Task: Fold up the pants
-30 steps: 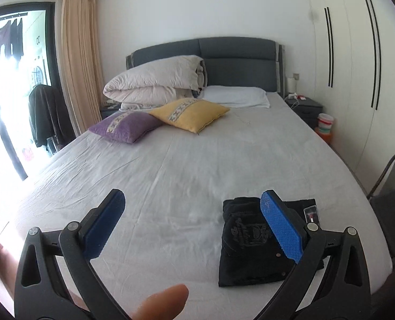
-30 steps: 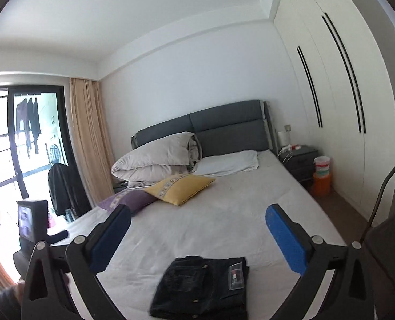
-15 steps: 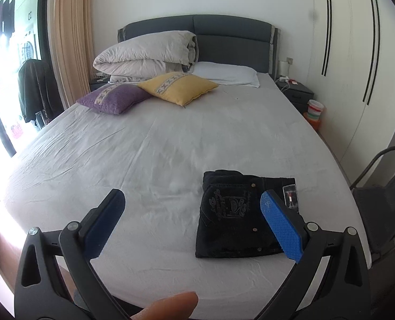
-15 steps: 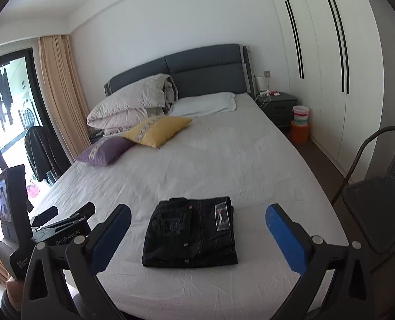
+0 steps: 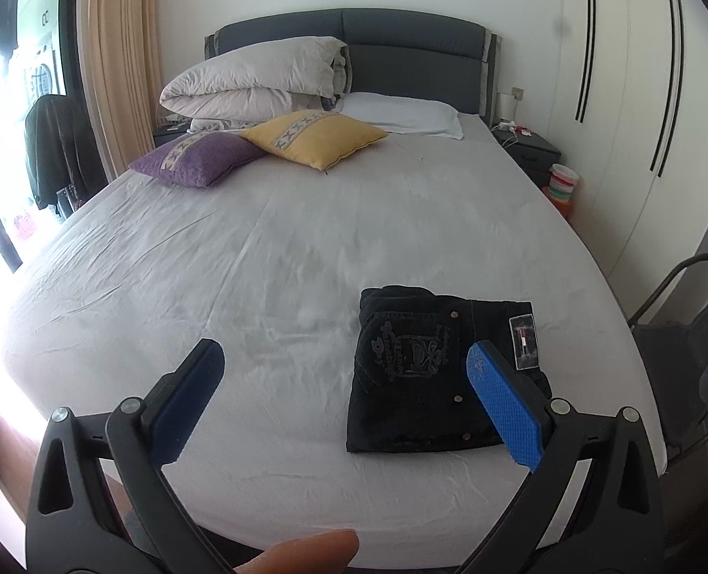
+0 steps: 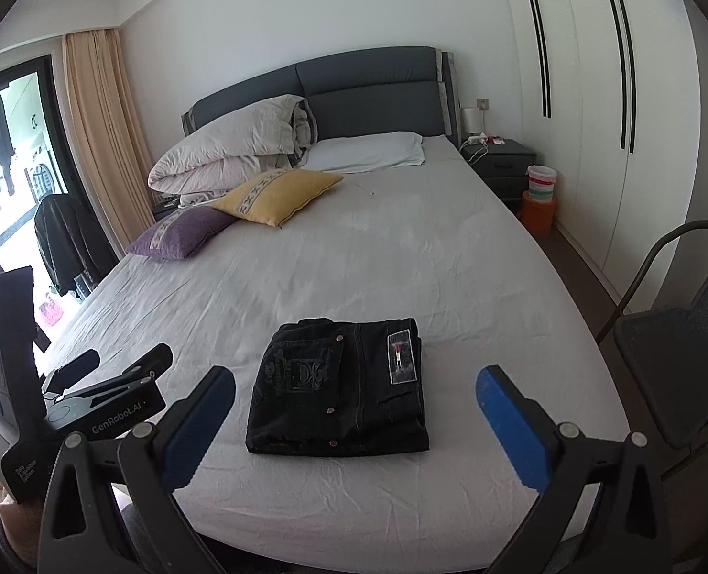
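Black pants (image 5: 430,373) lie folded into a compact rectangle near the foot of the bed (image 5: 306,239), with a back pocket and a white label facing up. In the right wrist view the pants (image 6: 339,387) sit just ahead of my right gripper (image 6: 354,421), which is open and empty above the bed's near edge. My left gripper (image 5: 344,397) is open and holds nothing, to the left of the pants; its right finger overlaps them in the picture. The left gripper's body (image 6: 110,402) shows at the left of the right wrist view.
A purple cushion (image 5: 196,158), a yellow cushion (image 5: 315,138), a folded duvet (image 5: 253,81) and a white pillow (image 5: 401,115) lie at the headboard end. A dark metal chair (image 6: 674,335) stands right of the bed. A nightstand (image 6: 502,162) and tubs stand by the wardrobe.
Both grippers have drawn back and tilted down, so the folded pants show further up the frames. The pants have not moved and both grippers stay open.
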Motion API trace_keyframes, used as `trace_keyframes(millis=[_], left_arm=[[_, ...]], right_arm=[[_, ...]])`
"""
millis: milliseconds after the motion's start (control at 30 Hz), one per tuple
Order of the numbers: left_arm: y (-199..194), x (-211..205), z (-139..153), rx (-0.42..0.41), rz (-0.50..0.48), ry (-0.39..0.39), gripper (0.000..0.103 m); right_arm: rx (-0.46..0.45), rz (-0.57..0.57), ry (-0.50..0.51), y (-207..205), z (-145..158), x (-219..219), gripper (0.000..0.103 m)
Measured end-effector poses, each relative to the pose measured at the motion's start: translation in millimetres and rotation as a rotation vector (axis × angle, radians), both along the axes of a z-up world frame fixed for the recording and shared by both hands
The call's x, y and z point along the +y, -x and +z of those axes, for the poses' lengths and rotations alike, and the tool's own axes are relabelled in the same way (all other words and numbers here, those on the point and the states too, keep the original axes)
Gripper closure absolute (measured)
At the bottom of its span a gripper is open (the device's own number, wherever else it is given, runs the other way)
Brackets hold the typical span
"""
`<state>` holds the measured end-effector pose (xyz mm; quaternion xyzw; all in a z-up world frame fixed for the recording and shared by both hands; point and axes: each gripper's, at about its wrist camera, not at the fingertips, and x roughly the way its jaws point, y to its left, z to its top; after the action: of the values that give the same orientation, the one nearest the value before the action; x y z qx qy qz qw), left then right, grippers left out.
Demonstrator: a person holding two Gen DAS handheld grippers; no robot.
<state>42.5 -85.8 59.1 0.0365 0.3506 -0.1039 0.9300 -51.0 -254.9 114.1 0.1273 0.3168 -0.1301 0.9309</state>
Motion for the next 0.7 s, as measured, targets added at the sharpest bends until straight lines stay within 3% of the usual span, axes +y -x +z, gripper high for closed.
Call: trace_keyframes(millis=[700], left_arm=[[-3.2,-1.0,-8.6,0.011,-0.007,-0.001,0.000]], right_arm=[[0.024,0.018,0.002,-0.5,-3.8,6.0,0.000]])
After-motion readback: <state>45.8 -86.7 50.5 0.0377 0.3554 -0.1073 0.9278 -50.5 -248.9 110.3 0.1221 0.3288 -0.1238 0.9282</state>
